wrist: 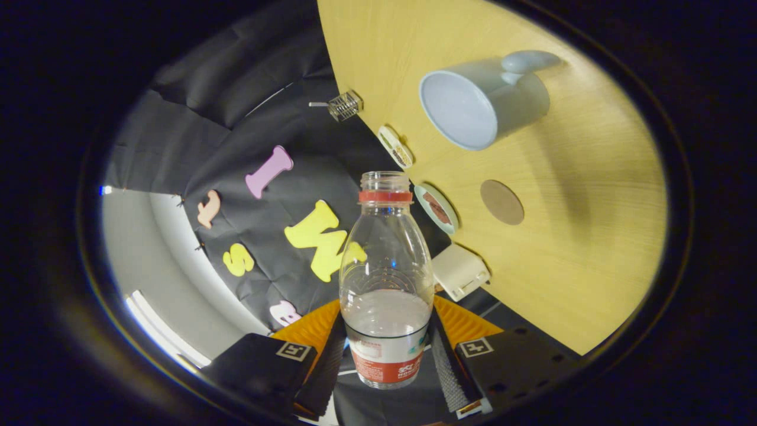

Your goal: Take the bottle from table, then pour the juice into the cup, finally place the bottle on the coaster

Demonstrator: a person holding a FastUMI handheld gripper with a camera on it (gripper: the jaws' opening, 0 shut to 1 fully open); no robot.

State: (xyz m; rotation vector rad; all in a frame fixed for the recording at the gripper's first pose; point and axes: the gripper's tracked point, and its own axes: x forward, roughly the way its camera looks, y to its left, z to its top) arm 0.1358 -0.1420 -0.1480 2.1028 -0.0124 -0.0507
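Between the two fingers of the gripper (387, 355) stands a clear plastic bottle (386, 284), both fingers pressed against its lower body at the band of its label, so the tongs are clamped on it. Its cap is off, the open mouth with a red ring below it pointing away from the fingers, and a pale liquid fills about the lower third. Seen through the gripper camera the whole scene is rolled over, so the yellow wooden table (591, 236) rises as a slanted surface beyond and to one side of the bottle, which hangs clear of the tabletop. On that table a pale blue cup (482, 100) with a handle shows its empty inside toward the camera, well beyond the bottle's mouth. A round brown coaster (501, 202) lies flat on the wood between the cup and the fingers, apart from both. Along the table's edge sit a small oval dish (395, 146), a second round dish (436, 208) with something dark in it, a white boxy object (460, 271) nearest the fingers, and a small wire basket (345, 106) farthest off.
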